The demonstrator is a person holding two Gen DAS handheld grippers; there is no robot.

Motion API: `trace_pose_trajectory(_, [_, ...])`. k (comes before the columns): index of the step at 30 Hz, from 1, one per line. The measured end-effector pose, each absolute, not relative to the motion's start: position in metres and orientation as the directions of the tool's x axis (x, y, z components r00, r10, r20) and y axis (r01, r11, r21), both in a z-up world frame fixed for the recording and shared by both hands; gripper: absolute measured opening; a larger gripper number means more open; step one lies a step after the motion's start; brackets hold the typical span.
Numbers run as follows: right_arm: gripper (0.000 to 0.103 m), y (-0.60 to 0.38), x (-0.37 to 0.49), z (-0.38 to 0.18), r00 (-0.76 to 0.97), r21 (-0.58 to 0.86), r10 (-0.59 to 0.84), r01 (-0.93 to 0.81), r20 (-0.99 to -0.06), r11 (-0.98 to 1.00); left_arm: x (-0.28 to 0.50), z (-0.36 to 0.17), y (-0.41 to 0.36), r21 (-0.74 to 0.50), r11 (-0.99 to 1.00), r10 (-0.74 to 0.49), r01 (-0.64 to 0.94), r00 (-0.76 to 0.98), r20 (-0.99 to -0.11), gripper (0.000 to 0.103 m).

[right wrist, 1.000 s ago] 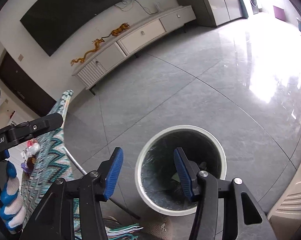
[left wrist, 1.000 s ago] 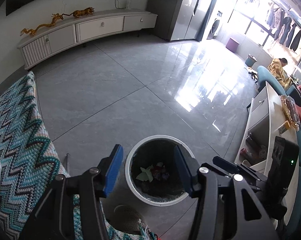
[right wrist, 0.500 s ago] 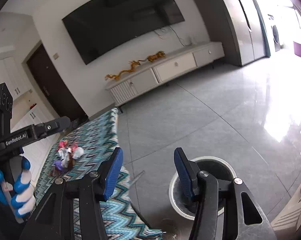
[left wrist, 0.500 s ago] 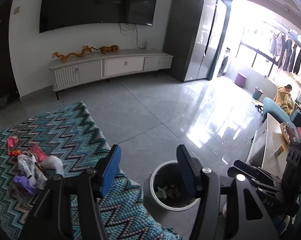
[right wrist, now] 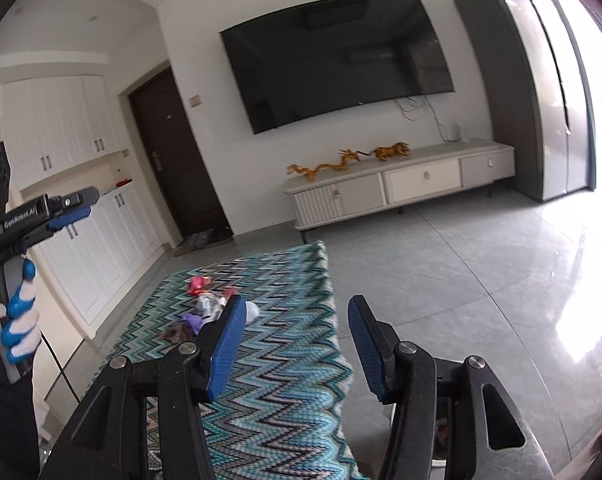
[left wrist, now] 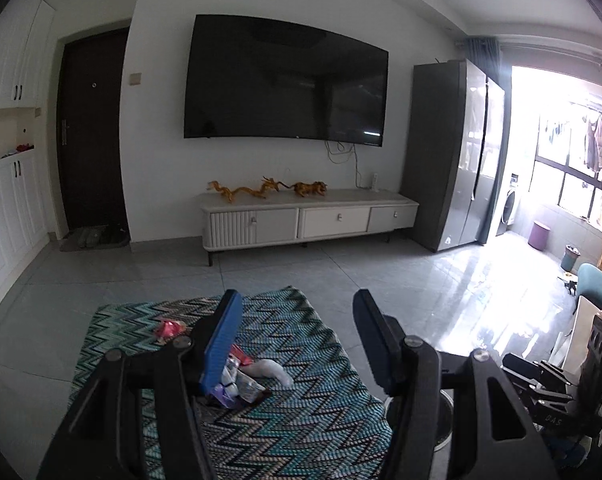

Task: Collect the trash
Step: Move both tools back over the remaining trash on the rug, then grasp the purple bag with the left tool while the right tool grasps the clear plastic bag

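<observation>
On my far left the white cabinets (left wrist: 9,216) wall off that side, with bare grey floor (left wrist: 61,280) between them and the zigzag rug (left wrist: 301,408). My left gripper (left wrist: 297,344) stands about half open with nothing between its blue pads; its jaws have just been opening a little. The trash pile (left wrist: 241,376) lies on the rug, partly hidden behind the left finger (left wrist: 221,340), so I cannot sort its pieces; a red wrapper (left wrist: 167,328) lies apart, farther back. My right gripper (right wrist: 297,344) is likewise half open and empty. Right of the rug the tiled floor runs open to the TV cabinet (left wrist: 309,216). The bin (left wrist: 441,424) is almost wholly hidden behind my right-hand finger.
</observation>
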State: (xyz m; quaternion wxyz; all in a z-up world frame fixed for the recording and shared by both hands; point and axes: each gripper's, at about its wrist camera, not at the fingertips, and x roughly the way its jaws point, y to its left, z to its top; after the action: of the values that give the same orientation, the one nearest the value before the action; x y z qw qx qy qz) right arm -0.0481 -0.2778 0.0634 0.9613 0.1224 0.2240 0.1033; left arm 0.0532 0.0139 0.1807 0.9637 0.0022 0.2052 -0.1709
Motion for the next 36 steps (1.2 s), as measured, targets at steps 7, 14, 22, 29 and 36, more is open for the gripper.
trace_pose_trajectory(7, [0.051, -0.25, -0.04, 0.083, 0.877, 0.266, 0.315, -0.227, -0.362, 0.937, 0.046, 0.201, 0.044, -0.045, 0.951, -0.303, 0.307, 0.885, -0.354, 0.056])
trace_pose_trajectory(14, [0.051, -0.231, -0.021, 0.077, 0.855, 0.246, 0.338, -0.257, -0.393, 0.935, 0.074, 0.164, 0.076, -0.075, 0.971, -0.236, 0.226, 0.875, -0.422, 0.056])
trace_pose_trajectory(22, [0.051, -0.2, 0.027, 0.06, 0.804, 0.237, 0.375, -0.296, -0.461, 0.925, 0.129, 0.089, 0.132, -0.137, 0.985, -0.162, 0.103, 0.826, -0.54, 0.056])
trace_pose_trajectory(29, [0.051, -0.166, 0.087, 0.02, 0.726, 0.24, 0.407, -0.329, -0.554, 0.913, 0.173, 0.01, 0.147, -0.217, 0.97, -0.225, 0.109, 0.739, -0.635, 0.056])
trace_pose_trajectory(36, [0.05, -0.148, 0.155, -0.033, 0.64, 0.256, 0.404, -0.315, -0.654, 0.914, 0.211, -0.046, 0.128, -0.252, 0.951, -0.305, 0.177, 0.664, -0.683, 0.056])
